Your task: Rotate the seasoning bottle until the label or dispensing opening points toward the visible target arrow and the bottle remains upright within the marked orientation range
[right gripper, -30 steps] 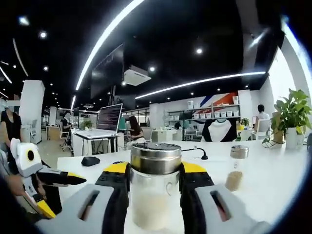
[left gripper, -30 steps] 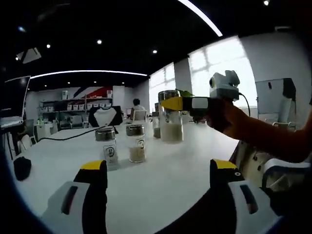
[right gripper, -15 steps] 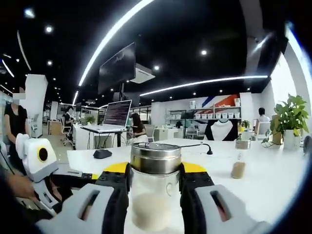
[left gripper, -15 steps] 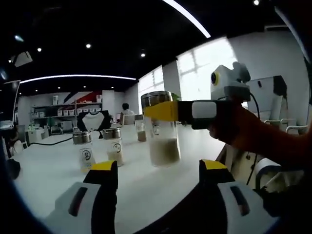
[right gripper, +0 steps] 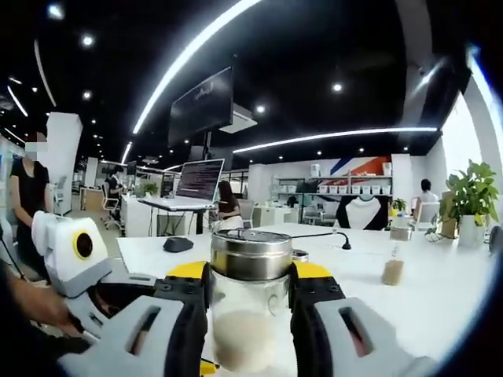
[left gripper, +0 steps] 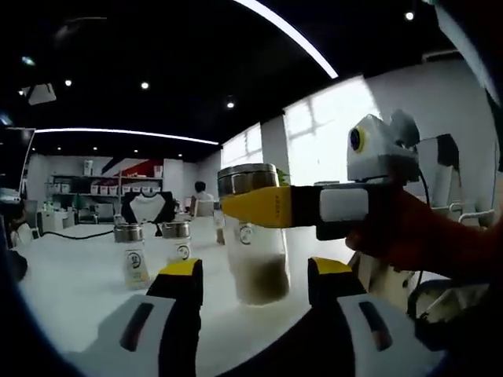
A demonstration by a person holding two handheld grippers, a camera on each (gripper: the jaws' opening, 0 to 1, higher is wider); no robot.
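In the left gripper view, above a white desk (left gripper: 71,290), the clear glass seasoning bottle with a steel cap (left gripper: 253,236) now looms large between the open, empty jaws of the left gripper (left gripper: 253,275); a second ago it stood farther off. The yellow-tipped right gripper (left gripper: 259,206) clamps it just under the cap, upright, pale powder at the bottom and a small mark facing the camera. No target arrow can be made out, so the turn cannot be judged finished. Two smaller steel-capped jars (left gripper: 134,251) stand well behind to the left.

In the right gripper view, the bottle (right gripper: 250,306) sits pinched between the right gripper's (right gripper: 250,275) jaws, while the left gripper (right gripper: 75,259) has closed in from the left. A black mouse (right gripper: 178,244), a laptop (right gripper: 198,182) and a potted plant (right gripper: 471,200) lie beyond, none in the way.
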